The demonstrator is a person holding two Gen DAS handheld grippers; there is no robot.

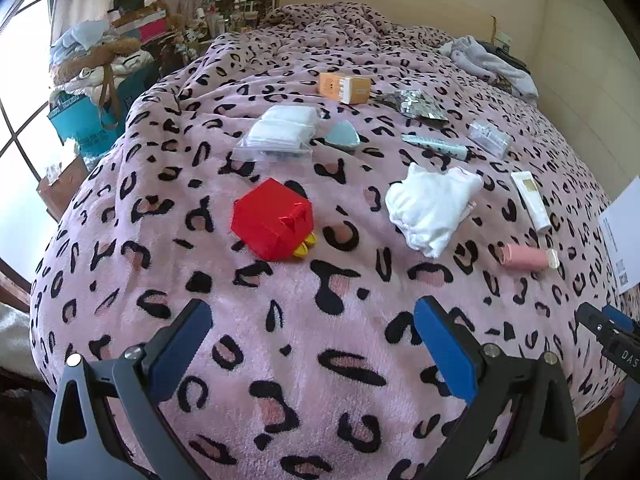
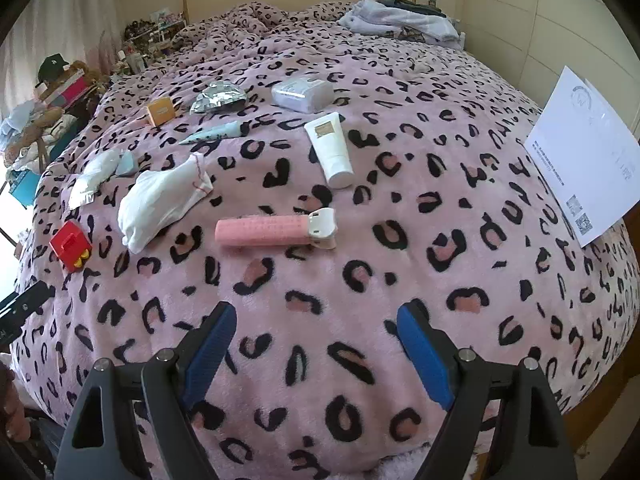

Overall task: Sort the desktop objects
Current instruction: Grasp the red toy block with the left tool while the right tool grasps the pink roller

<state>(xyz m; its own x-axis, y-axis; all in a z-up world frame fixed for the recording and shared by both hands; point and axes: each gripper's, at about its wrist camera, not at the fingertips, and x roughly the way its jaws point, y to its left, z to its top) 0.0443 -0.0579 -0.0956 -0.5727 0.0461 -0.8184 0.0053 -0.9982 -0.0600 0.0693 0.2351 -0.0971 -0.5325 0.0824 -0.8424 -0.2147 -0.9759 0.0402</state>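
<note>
Left gripper: nearest the lens, blue pads spread wide, nothing between them, hovering over the blanket.
Right gripper: likewise spread wide and empty, above the same pink leopard-print blanket.
Landmark: crumpled white cloth, mid-blanket.
Red box: left of the cloth, yellow bits under its near edge.
Pink roller: just in front of the cloth on its right side, white cap pointing right.
White tube: right of the cloth.
Teal tube: just behind the cloth.
Orange box: well behind the cloth.
Clear bag of white pads: behind and left of the cloth.
White paper sheet: far right of the cloth, at the blanket's edge.
</note>
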